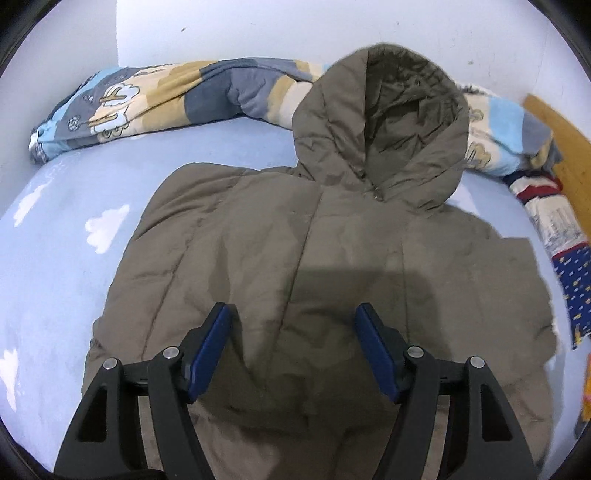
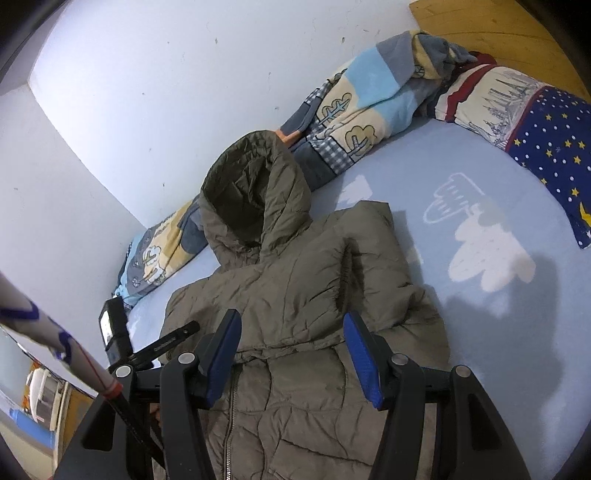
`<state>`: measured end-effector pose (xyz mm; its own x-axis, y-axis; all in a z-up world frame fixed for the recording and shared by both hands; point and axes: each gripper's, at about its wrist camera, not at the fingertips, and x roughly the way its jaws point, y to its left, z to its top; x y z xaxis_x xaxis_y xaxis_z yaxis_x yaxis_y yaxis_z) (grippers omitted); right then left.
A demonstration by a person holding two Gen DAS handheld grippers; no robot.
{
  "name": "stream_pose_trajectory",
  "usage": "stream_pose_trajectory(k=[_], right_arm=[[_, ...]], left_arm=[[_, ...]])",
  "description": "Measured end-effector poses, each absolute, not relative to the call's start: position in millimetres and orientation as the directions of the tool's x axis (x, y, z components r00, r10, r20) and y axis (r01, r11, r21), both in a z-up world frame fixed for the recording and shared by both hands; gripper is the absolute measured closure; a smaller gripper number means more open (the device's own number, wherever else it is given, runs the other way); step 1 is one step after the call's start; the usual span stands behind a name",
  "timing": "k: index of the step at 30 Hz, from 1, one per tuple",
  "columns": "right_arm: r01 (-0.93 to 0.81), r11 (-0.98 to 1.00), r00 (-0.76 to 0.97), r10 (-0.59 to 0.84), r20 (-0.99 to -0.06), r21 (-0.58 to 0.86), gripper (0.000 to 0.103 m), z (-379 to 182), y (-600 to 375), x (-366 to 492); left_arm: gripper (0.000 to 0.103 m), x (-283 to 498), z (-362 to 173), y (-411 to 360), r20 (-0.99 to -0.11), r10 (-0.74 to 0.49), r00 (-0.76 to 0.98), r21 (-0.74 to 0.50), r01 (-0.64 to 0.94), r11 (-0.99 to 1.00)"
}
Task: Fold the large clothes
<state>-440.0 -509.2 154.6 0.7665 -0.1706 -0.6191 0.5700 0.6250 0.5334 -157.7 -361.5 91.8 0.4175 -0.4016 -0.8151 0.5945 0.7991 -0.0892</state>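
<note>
An olive-grey padded hooded jacket (image 1: 303, 258) lies flat on the light blue bed sheet (image 1: 66, 236), its hood (image 1: 384, 122) toward the wall. My left gripper (image 1: 293, 314) is open and empty, hovering above the jacket's body. In the right wrist view the jacket (image 2: 295, 295) shows its zipper at the bottom, with one sleeve folded in across its front. My right gripper (image 2: 291, 325) is open and empty, above the jacket's lower chest. The other gripper's body (image 2: 118, 336) shows at the left.
A patchwork blanket (image 1: 159, 99) lies bunched along the wall behind the jacket. A star-patterned pillow (image 2: 550, 147) sits at the right by the wooden headboard (image 2: 498, 29). White walls (image 2: 147, 92) bound the bed at the back. The sheet (image 2: 480, 258) carries white cloud prints.
</note>
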Motion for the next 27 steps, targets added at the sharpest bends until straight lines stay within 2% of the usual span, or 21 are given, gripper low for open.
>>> stream_pose_trajectory(k=[2,5,10,14,21,27], right_arm=[[0.573,0.634,0.758,-0.172,-0.629,0.518,0.041,153.5,-507.3,-435.7],[0.572,0.636,0.756,-0.162,-0.635,0.519,0.041,151.3,-506.1,-433.5],[0.565,0.648,0.752,-0.150,-0.642,0.511,0.041,152.5,-501.4,-434.0],[0.548,0.673,0.753,-0.136,-0.644,0.498,0.041,154.2,-490.9,-434.3],[0.509,0.731,0.753,-0.122,-0.646,0.455,0.041,159.7,-466.8,-434.2],[0.473,0.767,0.741,-0.081,-0.667,0.433,0.041,154.0,-445.9,-430.2]], left_arm=[[0.030,-154.2,84.7,-372.0,-0.826,-0.391,0.407,-0.079,0.602,0.794],[0.030,-151.9,83.7,-377.4,-0.837,-0.371,0.403,-0.059,0.607,0.792],[0.030,-169.5,113.9,-350.8,-0.803,-0.467,0.369,-0.157,0.626,0.764],[0.030,-195.0,136.8,-315.0,-0.781,-0.486,0.391,-0.144,0.646,0.750],[0.030,-229.9,141.1,-248.6,-0.797,-0.435,0.418,-0.072,0.651,0.756],[0.030,-248.9,114.4,-194.7,-0.838,-0.360,0.411,-0.041,0.609,0.792]])
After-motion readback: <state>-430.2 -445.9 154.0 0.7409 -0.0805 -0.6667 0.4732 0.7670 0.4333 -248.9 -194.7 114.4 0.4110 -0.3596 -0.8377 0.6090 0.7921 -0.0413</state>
